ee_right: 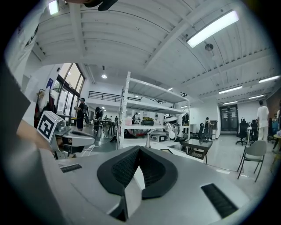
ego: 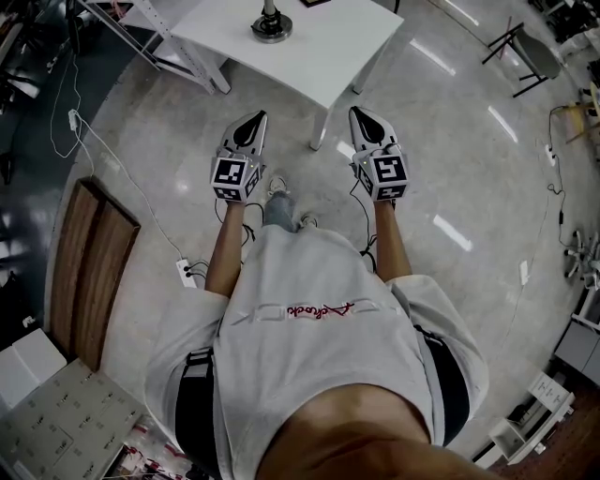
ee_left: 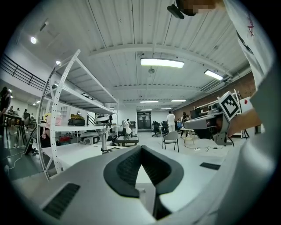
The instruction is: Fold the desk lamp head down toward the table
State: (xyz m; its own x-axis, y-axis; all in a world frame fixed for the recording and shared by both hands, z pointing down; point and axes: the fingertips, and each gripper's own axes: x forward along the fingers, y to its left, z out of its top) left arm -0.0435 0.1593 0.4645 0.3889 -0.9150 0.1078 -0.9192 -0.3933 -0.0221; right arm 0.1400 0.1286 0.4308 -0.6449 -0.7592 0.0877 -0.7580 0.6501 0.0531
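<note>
Seen from above, a person stands on a glossy pale floor [ego: 450, 169]. They hold the left gripper [ego: 253, 120] and the right gripper [ego: 362, 114] side by side at centre frame. Both pairs of jaws are pressed together with nothing between them. The desk lamp [ego: 271, 25] stands on the white table [ego: 328, 47] at the top of the frame, well apart from both grippers.

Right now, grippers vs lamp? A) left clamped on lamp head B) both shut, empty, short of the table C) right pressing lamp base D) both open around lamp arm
B: the left gripper and right gripper have jaws together, empty, over the floor short of the table; the lamp stands untouched.
</note>
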